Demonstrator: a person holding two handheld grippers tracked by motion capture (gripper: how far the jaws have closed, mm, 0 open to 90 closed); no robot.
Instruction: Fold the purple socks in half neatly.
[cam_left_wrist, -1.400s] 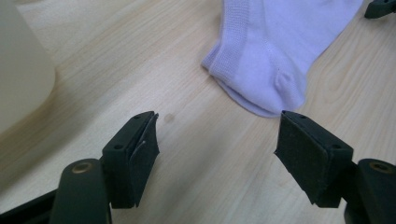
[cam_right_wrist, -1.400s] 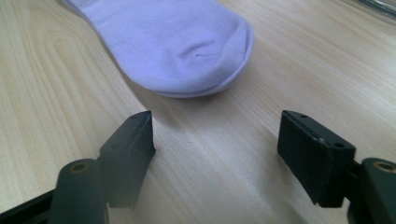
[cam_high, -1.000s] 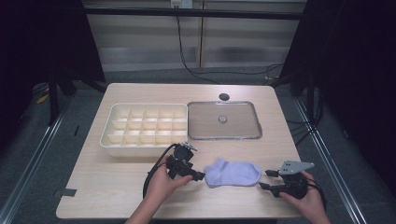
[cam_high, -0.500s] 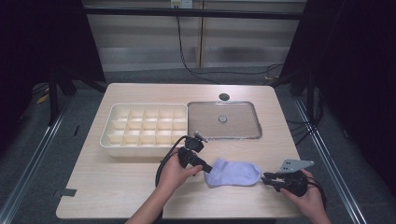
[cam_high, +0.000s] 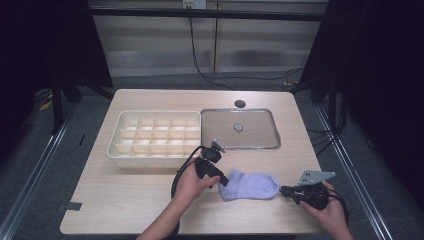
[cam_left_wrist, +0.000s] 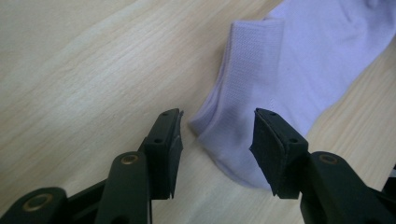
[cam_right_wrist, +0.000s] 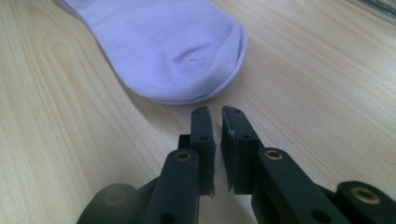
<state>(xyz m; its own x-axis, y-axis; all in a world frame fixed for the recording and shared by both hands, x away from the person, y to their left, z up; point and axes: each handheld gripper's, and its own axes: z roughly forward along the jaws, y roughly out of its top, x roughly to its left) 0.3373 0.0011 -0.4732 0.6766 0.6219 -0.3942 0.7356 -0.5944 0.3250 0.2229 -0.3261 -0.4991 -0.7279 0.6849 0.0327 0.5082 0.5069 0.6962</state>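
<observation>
The surface is carrying a cream divided tray (its cells lying bare) at centre frame and a lavender sock lower right. The left hand-held gripper, jaws closing, is straddling the sock's cuff without pressing; the right hand-held gripper is nearly pressed together, pinching nothing.

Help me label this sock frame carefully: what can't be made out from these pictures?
- Sock: its underside lies against the table in every view; the right gripper view's top edge cuts off its cuff end.
- Left gripper: whether the pads touch the cuff; the right-hand jaw covers that edge.
- Divided tray: its cells are too small in the high view to check for contents.
</observation>
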